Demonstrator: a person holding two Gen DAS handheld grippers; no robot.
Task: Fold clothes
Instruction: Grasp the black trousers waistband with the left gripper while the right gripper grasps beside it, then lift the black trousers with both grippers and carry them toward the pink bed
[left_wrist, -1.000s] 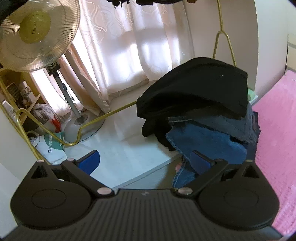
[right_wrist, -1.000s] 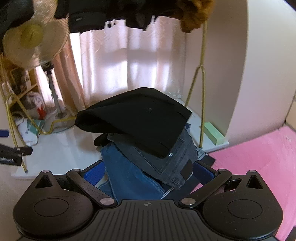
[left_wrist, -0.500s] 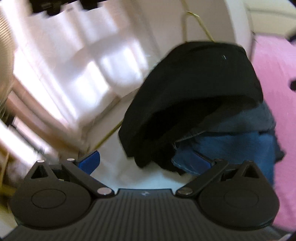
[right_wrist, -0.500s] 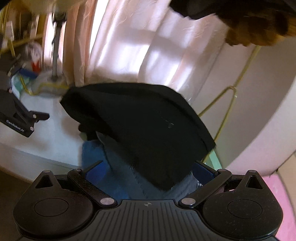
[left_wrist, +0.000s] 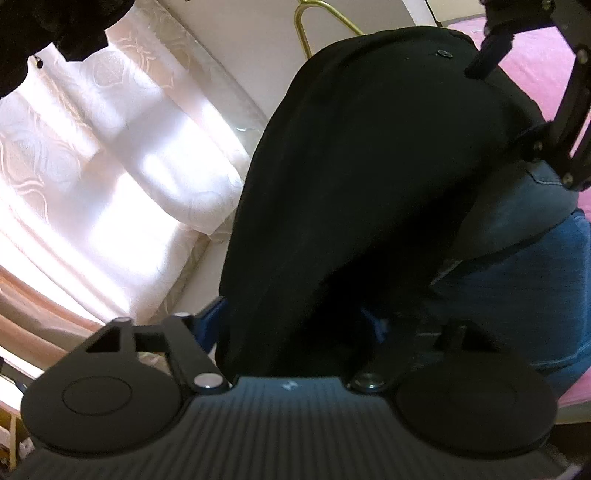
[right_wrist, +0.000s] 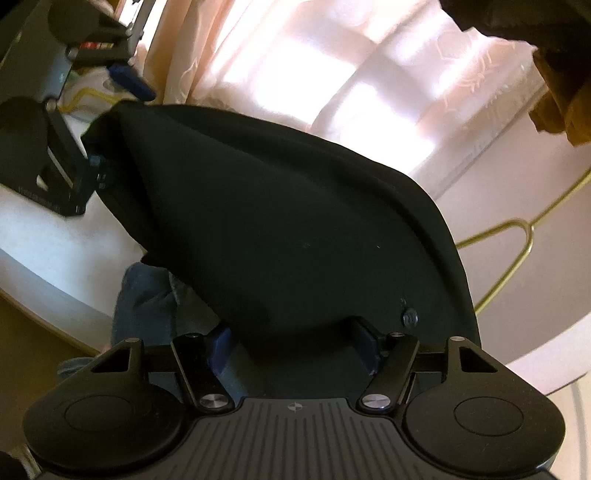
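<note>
left hand-held gripper (left_wrist: 295, 325): jaws closing around black garment (left_wrist: 369, 166) edge | right hand-held gripper (right_wrist: 295, 341): closing likewise | garment: atop jeans (left_wrist: 535, 277) pile | risk: pads catch denim beneath, dragging pile over

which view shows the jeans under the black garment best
The left wrist view: the jeans spread wide at right, grey and blue denim showing under the black garment. The right wrist view shows only a small blue patch below the garment's lower left edge.

both tongs (left_wrist: 295, 321) (right_wrist: 291, 343) closing, reached black garment (left_wrist: 369, 166)
</note>
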